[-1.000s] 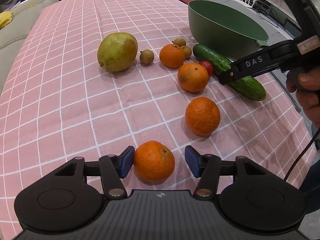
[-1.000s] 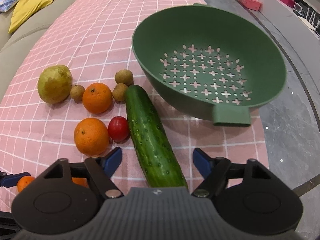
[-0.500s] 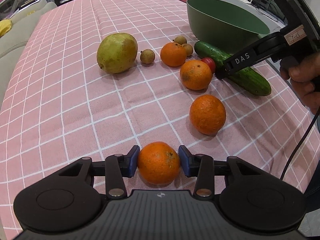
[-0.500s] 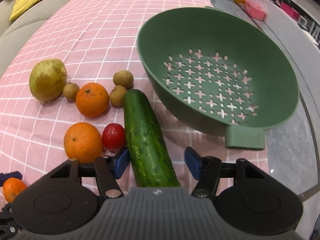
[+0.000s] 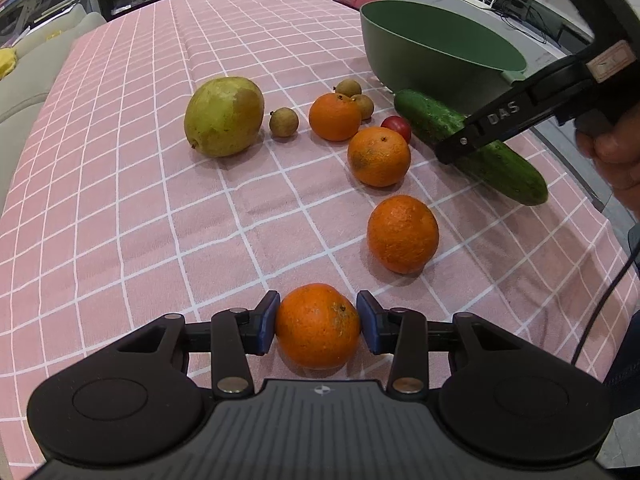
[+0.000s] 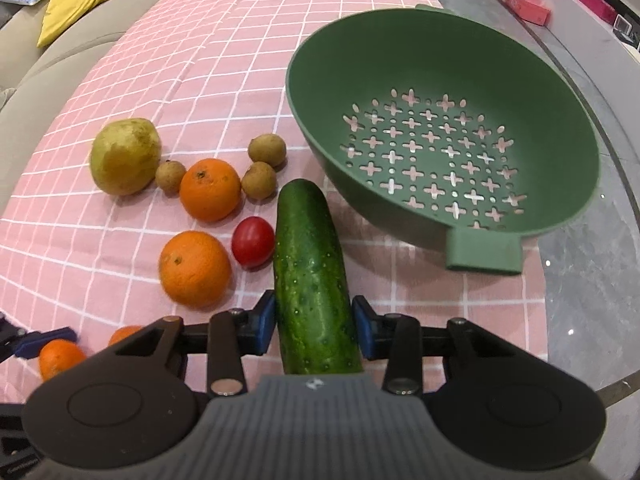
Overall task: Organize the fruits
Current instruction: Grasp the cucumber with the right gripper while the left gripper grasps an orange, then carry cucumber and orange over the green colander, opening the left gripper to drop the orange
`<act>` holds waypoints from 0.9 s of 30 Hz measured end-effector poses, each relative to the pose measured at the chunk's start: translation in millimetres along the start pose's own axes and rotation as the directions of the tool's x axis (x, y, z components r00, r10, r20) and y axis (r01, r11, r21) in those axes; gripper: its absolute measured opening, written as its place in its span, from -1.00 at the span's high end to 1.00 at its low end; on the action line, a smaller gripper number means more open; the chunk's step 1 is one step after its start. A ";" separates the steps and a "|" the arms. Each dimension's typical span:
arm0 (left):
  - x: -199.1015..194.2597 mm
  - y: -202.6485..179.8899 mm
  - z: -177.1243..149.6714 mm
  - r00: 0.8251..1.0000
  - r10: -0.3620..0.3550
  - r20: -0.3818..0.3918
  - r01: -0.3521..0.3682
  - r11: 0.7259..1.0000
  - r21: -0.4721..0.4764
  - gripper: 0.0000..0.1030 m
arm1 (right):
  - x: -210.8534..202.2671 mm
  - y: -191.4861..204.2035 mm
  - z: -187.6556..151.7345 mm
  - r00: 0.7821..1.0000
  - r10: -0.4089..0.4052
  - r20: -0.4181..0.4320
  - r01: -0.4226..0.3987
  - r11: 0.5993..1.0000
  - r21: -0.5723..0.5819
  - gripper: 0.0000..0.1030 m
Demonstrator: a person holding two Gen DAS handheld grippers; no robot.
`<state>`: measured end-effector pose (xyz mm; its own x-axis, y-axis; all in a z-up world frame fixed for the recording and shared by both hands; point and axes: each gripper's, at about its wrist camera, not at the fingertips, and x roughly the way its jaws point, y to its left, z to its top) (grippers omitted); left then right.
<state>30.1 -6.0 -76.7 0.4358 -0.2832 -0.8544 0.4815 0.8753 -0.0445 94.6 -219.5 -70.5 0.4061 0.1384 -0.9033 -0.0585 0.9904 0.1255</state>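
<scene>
**Both grippers closed on produce**

A second ago both pairs of jaws stood wide; they have just been closing. The left gripper [image 5: 318, 322] now presses its blue pads against the sides of the nearest orange [image 5: 318, 326], which sits on the pink checked cloth [image 5: 120, 220] of the counter. The right gripper [image 6: 314, 322] has drawn in around the near end of the cucumber [image 6: 310, 276], pads at or nearly at its skin. The cucumber is dark green and bumpy, lying lengthwise toward the green colander [image 6: 400, 60], its far end close to the colander's wall. Three more oranges, a red tomato [image 6: 253, 242], three small brown fruits and a yellow-green pear [image 5: 224, 116] lie on the cloth to the left of the cucumber.
</scene>
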 end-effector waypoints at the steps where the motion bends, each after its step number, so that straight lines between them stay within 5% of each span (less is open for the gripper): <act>1: -0.5 -0.4 0.3 1.000 0.002 0.000 -0.002 1.000 0.001 0.08 | -3.9 -0.5 -1.2 1.000 0.007 0.001 -0.007 1.000 0.001 0.28; 17: -37.6 -22.2 28.4 0.998 0.004 0.070 -0.007 0.999 0.032 0.08 | -90.7 -7.3 14.5 0.988 0.126 0.091 -0.129 0.991 0.036 0.28; 27: -34.7 -44.1 125.2 0.988 -0.019 0.151 0.002 0.994 0.113 0.08 | -105.8 -48.6 86.9 0.965 0.157 0.210 -0.178 0.980 0.088 0.28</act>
<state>89.0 -83.9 19.7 0.5360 -0.3558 -0.7656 0.5651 0.8249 0.0122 133.7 -282.2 54.7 0.5741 0.2892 -0.7661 -0.0492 0.9461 0.3203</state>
